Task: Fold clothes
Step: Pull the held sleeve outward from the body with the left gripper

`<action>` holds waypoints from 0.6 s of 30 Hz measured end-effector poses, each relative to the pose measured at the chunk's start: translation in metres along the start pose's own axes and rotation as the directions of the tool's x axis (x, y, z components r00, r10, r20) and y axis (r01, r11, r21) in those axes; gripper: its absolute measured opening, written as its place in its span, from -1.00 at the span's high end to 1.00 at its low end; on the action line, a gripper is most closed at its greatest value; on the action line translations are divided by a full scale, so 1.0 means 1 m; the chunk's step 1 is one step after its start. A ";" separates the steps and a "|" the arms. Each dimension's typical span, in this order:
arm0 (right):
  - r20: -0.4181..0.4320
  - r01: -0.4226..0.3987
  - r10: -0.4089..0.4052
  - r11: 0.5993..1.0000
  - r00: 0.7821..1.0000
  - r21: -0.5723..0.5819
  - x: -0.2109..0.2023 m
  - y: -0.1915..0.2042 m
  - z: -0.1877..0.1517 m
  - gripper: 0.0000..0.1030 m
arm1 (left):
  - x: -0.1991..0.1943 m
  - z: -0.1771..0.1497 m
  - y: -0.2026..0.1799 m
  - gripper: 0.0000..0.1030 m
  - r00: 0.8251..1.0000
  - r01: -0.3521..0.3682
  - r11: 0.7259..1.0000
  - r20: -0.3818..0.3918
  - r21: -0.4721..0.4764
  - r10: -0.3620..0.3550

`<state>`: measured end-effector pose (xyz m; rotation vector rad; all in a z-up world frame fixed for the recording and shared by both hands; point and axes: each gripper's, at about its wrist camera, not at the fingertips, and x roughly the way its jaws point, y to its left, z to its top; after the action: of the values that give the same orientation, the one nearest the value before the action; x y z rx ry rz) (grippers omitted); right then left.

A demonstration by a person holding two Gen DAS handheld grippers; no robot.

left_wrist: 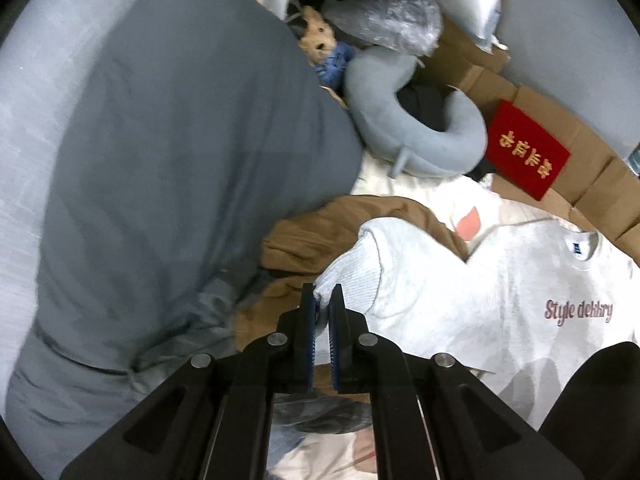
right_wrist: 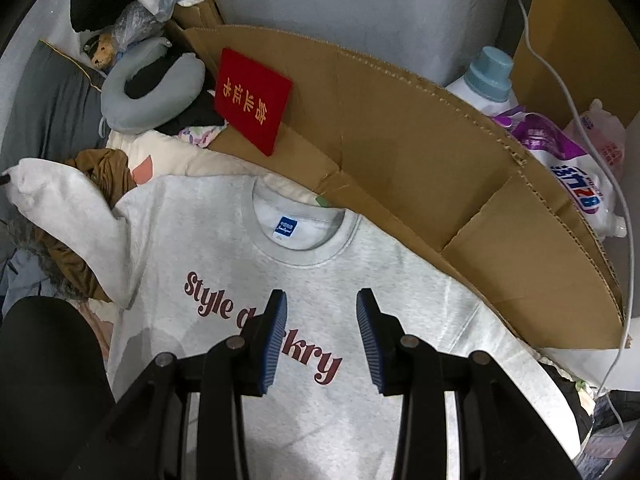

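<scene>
Light grey sweatshirt (right_wrist: 304,360) spread front-up on the bed, maroon "Style" print readable, collar and blue neck label pointing at the flattened cardboard (right_wrist: 400,152). Left gripper (left_wrist: 322,300) clenched on the ribbed cuff (left_wrist: 352,276) of the sleeve, cuff edge caught between the blue pads, sleeve lifted and draped over a crumpled brown garment (left_wrist: 340,224). Right gripper (right_wrist: 322,308) released, jaws wide apart, hovering above the chest print, touching nothing as far as visible. Probably mid sleeve-fold, sleeve to be carried across the chest. Risks: grip sits only on the cuff edge, so a quick pull could slip the rib out of the pads and drop the sleeve short. Brown garment lies right under the sleeve and against the shoulder; dragging low could snag it and haul it onto the sweatshirt, or bunch the shoulder seam. With the body unpinned, a pull on the sleeve could slide or skew the whole sweatshirt toward the cardboard, ruining the flat lay; right gripper may need to press the chest first. Soft bedding underneath means wrinkles set easily. Clutter close by: grey neck pillow (left_wrist: 416,120), red booklet (right_wrist: 252,100) with gold characters, big grey duvet (left_wrist: 180,160) beside the left gripper, detergent bottle (right_wrist: 488,80) and white cable (right_wrist: 624,208) off to the right side; a wide swing could catch the duvet. Dark shape (right_wrist: 48,380) at lower left edge, cannot tell what.
</scene>
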<state>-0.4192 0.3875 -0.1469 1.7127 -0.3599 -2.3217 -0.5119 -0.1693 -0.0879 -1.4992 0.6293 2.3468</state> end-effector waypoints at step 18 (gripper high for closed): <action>-0.097 -0.020 0.022 0.999 0.995 0.026 0.034 -0.009 0.001 0.34 | -0.047 -0.051 0.051 0.90 0.991 -0.104 0.992 -0.097 -0.072 0.096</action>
<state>-0.4300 0.3846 -0.1798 1.8170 -0.3879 -2.2178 -0.4759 -0.2390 -0.0529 -1.6554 0.6583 2.4120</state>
